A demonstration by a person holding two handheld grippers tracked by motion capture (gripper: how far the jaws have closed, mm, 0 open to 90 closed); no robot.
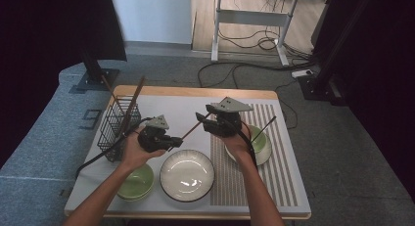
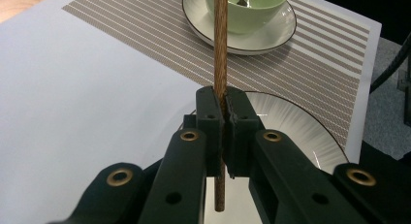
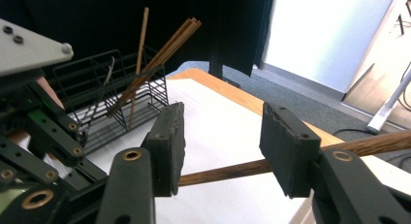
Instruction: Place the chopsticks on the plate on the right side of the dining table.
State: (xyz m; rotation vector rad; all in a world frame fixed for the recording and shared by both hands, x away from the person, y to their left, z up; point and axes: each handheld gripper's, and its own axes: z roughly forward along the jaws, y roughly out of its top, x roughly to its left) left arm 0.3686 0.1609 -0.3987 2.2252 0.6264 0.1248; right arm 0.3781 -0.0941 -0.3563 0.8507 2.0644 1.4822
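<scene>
High view: the left gripper (image 1: 171, 142) clamps one end of a wooden chopstick (image 1: 195, 126) above the table's middle, and the right gripper (image 1: 209, 119) meets its far end. A wire basket (image 1: 117, 123) at the left holds more chopsticks.

Left gripper view: jaws shut tight on the chopstick (image 2: 220, 44). Beyond, a green bowl (image 2: 247, 10) sits on a saucer.

Right gripper view: jaws stand parted around the chopstick (image 3: 228, 171), not pressing, so it could slip or swing if the left lets go early.
</scene>
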